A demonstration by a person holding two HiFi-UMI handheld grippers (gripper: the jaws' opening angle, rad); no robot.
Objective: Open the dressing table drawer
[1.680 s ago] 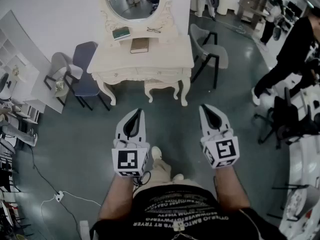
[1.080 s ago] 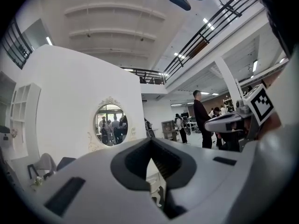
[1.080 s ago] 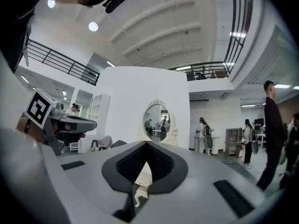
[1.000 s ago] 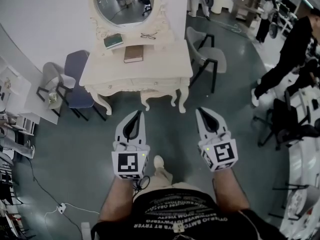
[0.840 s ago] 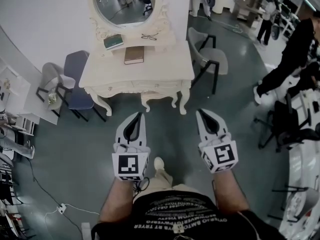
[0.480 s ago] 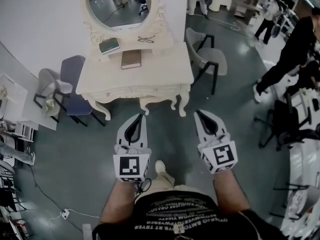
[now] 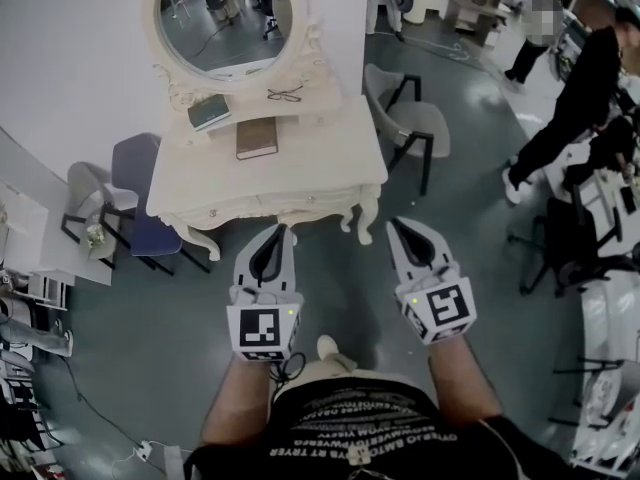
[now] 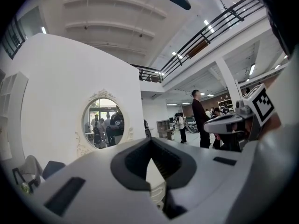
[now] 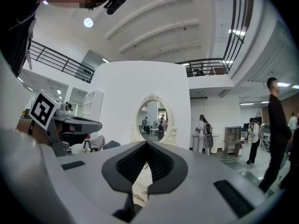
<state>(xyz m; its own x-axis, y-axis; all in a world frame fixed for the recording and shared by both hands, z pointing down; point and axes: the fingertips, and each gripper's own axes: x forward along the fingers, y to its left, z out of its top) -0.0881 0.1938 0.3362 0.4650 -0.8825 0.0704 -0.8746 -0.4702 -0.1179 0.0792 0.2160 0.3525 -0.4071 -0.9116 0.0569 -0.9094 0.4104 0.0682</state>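
- Both grippers and the person carrying them have closed on the dressing table [image 7: 310, 163]: in the earlier head view bare floor lay between the jaw tips and its front, and now the tips stand just short of that front edge.
- Left gripper [image 7: 277, 230]: held level, jaws clenched together, nothing between them.
- Right gripper [image 7: 397, 226]: held level beside the left, jaws likewise pressed together and empty.
- Reading for the task: the approach is nearly done and the opening is not begun. Neither gripper touches the furniture, and a jaw would probably have to part before it can take a knob.
- Drawer [image 7: 265, 205]: set in the carved front apron under the tabletop, closed flush, just ahead of the left gripper's tips. Small knobs show faintly on the face.
- Drawer orientation: its face looks toward the person. Its long axis runs left to right along the front edge, the right end sitting slightly farther up the head view. The pull-out direction is judged to be back toward the person.
- Tabletop contents: a brown book [image 7: 257, 138] near the middle, a green book [image 7: 208, 111] and spectacles [image 7: 285, 94] farther back.
- Oval mirror [image 7: 222, 18]: upright at the rear, against the white wall.
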